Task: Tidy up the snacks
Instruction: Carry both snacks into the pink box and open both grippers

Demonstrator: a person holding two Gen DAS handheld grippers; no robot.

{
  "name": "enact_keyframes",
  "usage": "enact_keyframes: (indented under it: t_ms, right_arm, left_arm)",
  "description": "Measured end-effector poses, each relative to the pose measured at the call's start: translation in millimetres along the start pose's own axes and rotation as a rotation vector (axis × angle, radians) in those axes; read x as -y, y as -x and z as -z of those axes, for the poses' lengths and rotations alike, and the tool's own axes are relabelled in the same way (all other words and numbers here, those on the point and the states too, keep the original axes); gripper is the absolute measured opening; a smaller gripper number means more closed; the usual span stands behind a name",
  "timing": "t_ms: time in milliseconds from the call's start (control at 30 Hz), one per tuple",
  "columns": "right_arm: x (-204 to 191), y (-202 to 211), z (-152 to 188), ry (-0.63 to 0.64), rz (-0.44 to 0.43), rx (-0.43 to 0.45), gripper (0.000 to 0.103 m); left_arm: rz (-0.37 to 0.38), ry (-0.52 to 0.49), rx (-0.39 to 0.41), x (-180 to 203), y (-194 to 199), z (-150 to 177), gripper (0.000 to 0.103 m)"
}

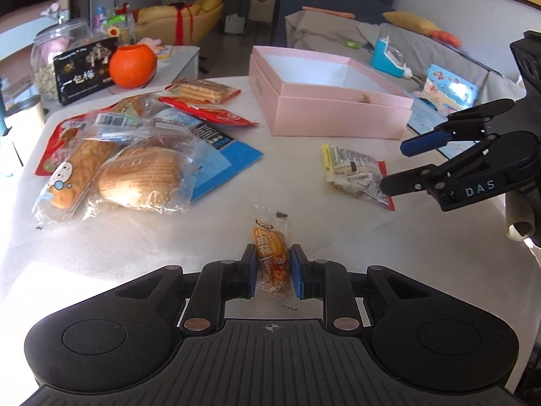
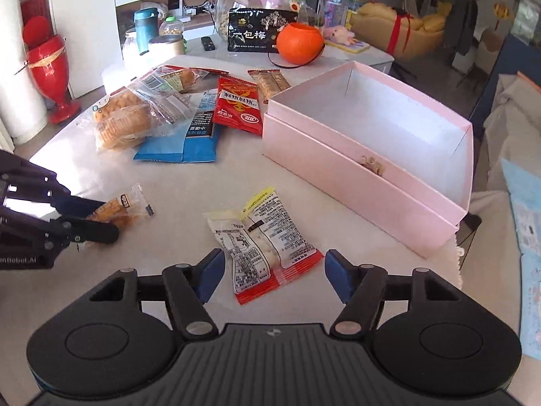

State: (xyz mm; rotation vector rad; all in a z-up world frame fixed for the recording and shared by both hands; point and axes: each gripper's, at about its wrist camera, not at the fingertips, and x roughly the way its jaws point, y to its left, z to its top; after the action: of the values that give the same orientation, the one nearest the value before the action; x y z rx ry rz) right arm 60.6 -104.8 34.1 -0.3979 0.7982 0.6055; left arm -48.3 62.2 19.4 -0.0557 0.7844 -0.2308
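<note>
While the left tool (image 1: pixel 273 269) pinches a small orange snack packet (image 1: pixel 271 253), the right tool (image 2: pixel 274 277) straddles a white packet (image 2: pixel 262 242), unclosed; next, the pink box (image 2: pixel 372 169) beyond.

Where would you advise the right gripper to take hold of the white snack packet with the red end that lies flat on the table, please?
Probably across the red sealed end of the white snack packet, coming from above. The packet lies flat, its red end nearest the right gripper, whose open jaws already straddle it. The flat seam is thin, the middle bulges. The pink box stands clear to the right.
</note>
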Motion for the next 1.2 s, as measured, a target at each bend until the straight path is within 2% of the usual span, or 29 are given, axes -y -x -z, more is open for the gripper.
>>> enact_keyframes:
  t_ms: [200,367,433,533,700,767,833,900,1000,1067,1133,1167,1200]
  right_arm:
    - [1.6,1.9,-7.5,0.025,-0.037,0.046,0.068]
    - [2.5,-36.9,-18.3,-0.011,-0.057,-0.016,0.071]
    - [3.9,-45.3,-18.5,-0.043,-0.054,-0.033,0.066]
    - [4.2,-38.8,-17.7,-0.059,-0.059,-0.031,0.053]
    - [1.7,-14.2,-10.3,-0.054,-0.029,-0.002,0.053]
    - [5.9,-4.7,-6.4,-0.067,-0.03,0.001,0.053]
    - [11.5,4.5,-1.8,-0.089,-0.023,0.007,0.053]
    - [19.3,12.7,0.8,-0.117,-0.015,0.018,0.053]
    - [32.8,25.4,1.4,-0.162,0.015,0.051,0.053]
    - [41.7,32.1,-1.1,-0.189,0.028,0.075,0.053]
    - [48.1,35.5,-5.6,-0.206,0.046,0.098,0.053]
    - [50.6,35.9,-8.3,-0.211,0.055,0.109,0.053]
    - [52.6,36.1,-11.0,-0.216,0.063,0.122,0.053]
  left_arm:
    - [0.003,0.016,-0.004,-6.5,1.0,1.6,0.025]
    - [0.013,0.014,-0.003,-8.4,-1.9,0.7,0.026]
    - [0.019,0.03,-0.01,-8.8,-2.0,-0.7,0.026]
    - [0.021,0.036,-0.03,-8.4,-5.2,-6.5,0.026]
    - [-0.001,0.028,-0.037,-0.9,-11.3,-12.8,0.026]
    - [0.022,0.034,-0.038,1.2,-13.1,-15.0,0.024]
    - [0.077,0.049,-0.029,4.0,-13.8,-21.3,0.024]
    - [0.11,0.041,0.017,9.0,-11.9,-38.5,0.024]
    - [0.159,0.048,0.148,12.6,-9.4,-86.6,0.024]
    - [0.227,0.116,0.23,8.0,-20.5,-123.7,0.025]
    - [0.327,0.238,0.243,-5.1,-51.4,-154.2,0.028]
    - [0.337,0.292,0.217,-11.0,-71.9,-166.0,0.027]
    - [0.31,0.316,0.204,-14.3,-86.7,-172.1,0.028]
